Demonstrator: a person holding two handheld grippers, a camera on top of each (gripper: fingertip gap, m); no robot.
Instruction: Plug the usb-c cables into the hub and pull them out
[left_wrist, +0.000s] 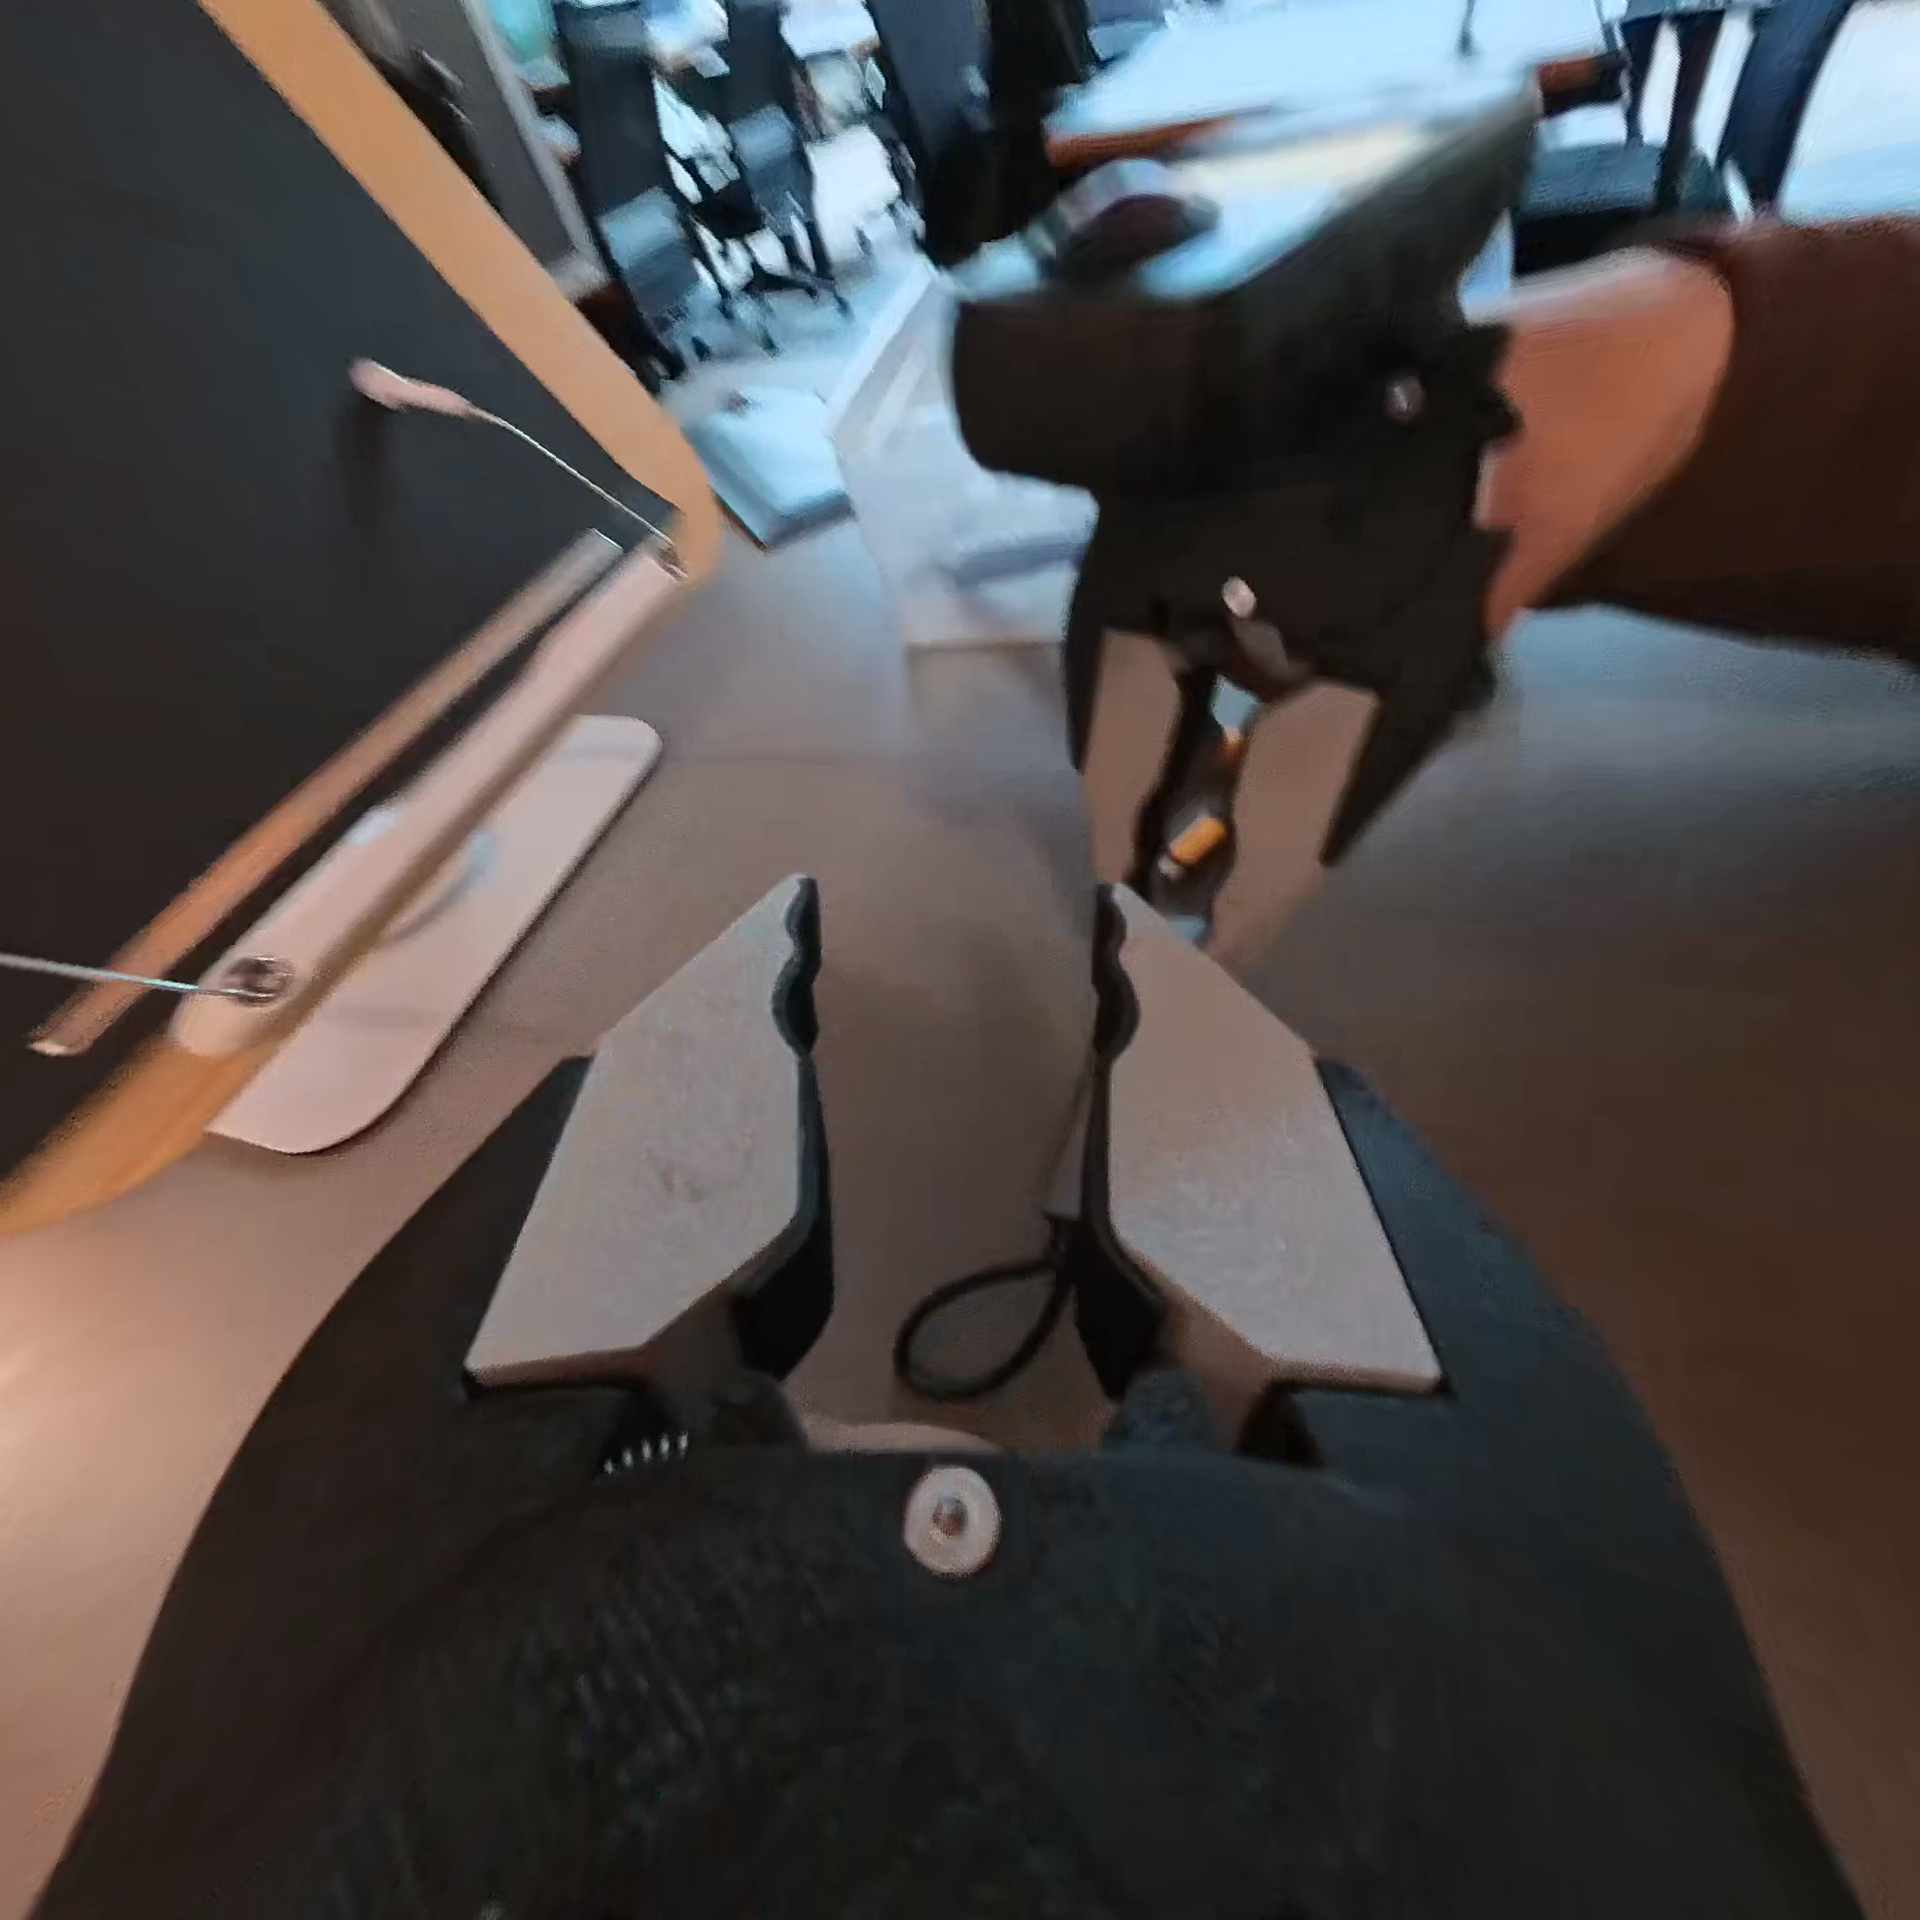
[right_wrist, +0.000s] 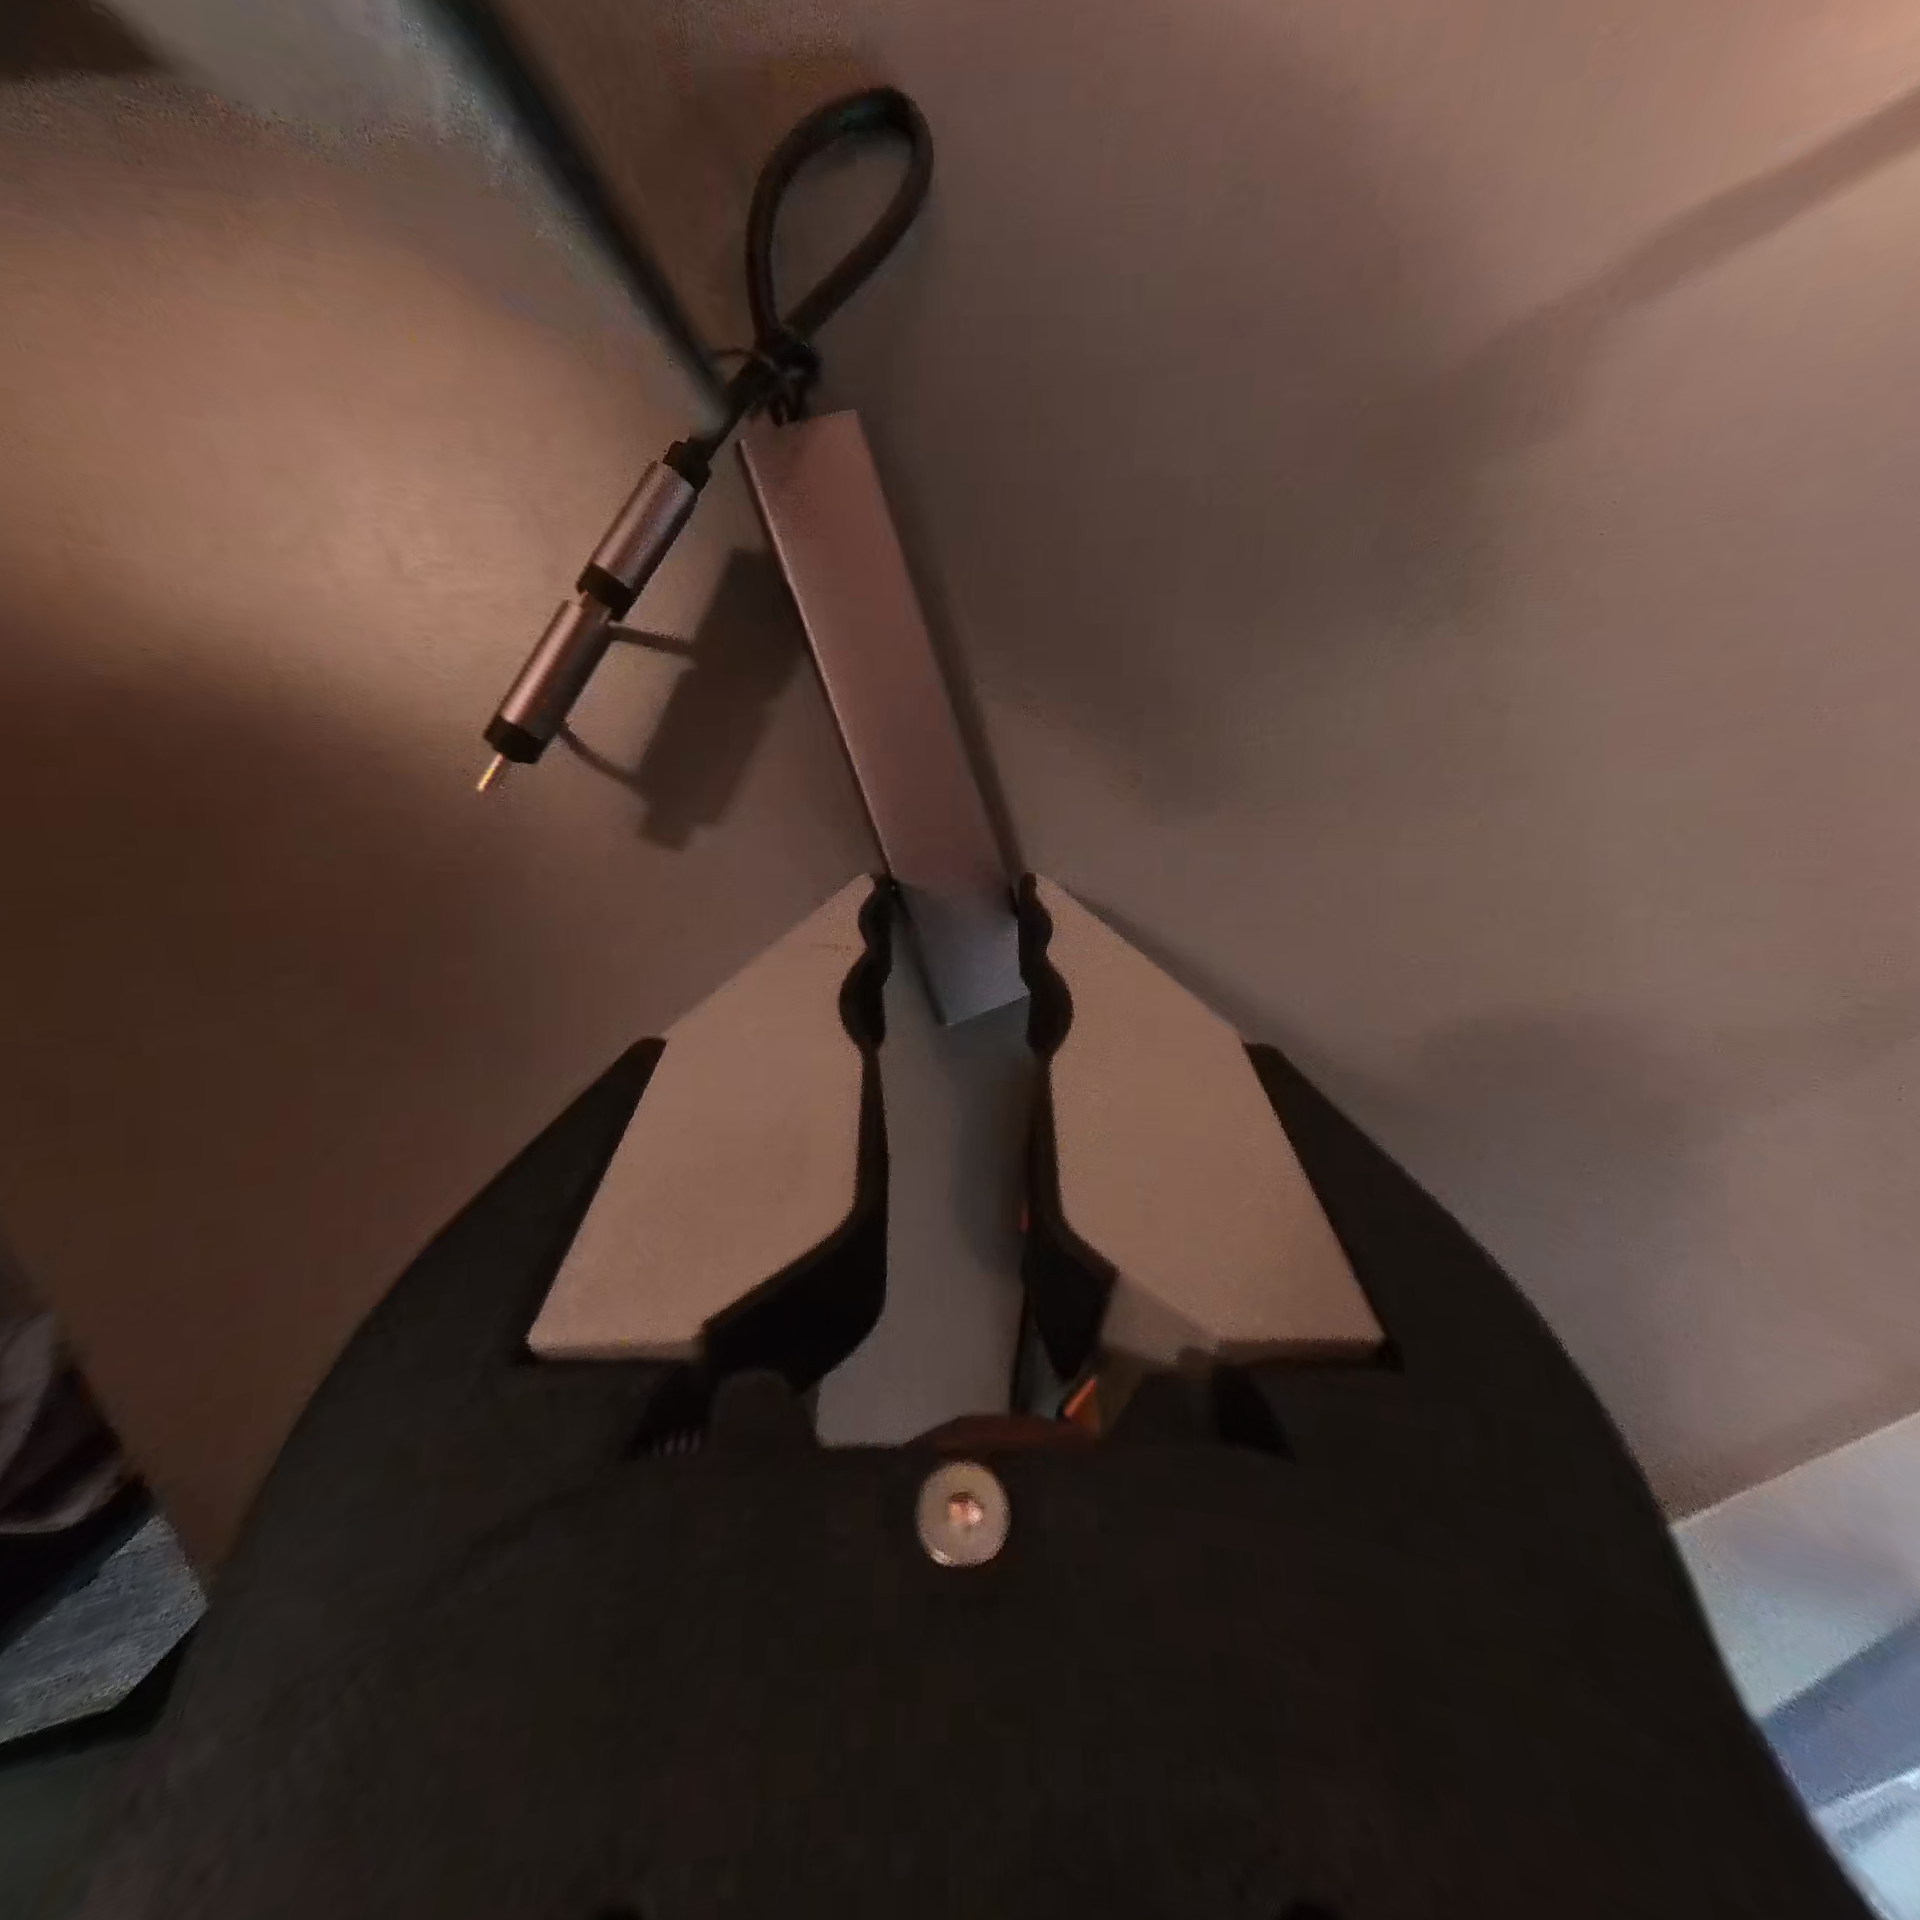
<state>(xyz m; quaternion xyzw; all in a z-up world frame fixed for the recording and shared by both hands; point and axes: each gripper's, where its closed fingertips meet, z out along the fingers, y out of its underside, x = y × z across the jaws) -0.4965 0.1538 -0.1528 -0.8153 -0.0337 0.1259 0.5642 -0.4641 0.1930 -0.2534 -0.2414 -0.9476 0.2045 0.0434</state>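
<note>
In the right wrist view my right gripper (right_wrist: 956, 914) is shut on the near end of a long grey hub (right_wrist: 883, 665) that lies on the brown table. The hub's black cable (right_wrist: 842, 208) loops at its far end and leads to a grey plug (right_wrist: 613, 592) lying to the left, unplugged. In the left wrist view my left gripper (left_wrist: 956, 935) is open and empty, low over the table. The black cable loop (left_wrist: 977, 1330) lies between its fingers. The right gripper (left_wrist: 1184, 831) points down just beyond, held by a hand in a brown sleeve.
A monitor (left_wrist: 208, 520) with an orange-lit frame and its flat pale stand base (left_wrist: 436, 935) stands at the left. The brown table (left_wrist: 1558, 1039) stretches to the right. Office chairs and desks are blurred far behind. Left tips to right tips: about 11 centimeters. From my left tips it is roughly 20 centimeters to the monitor (left_wrist: 208, 520); from my right, 25 centimeters.
</note>
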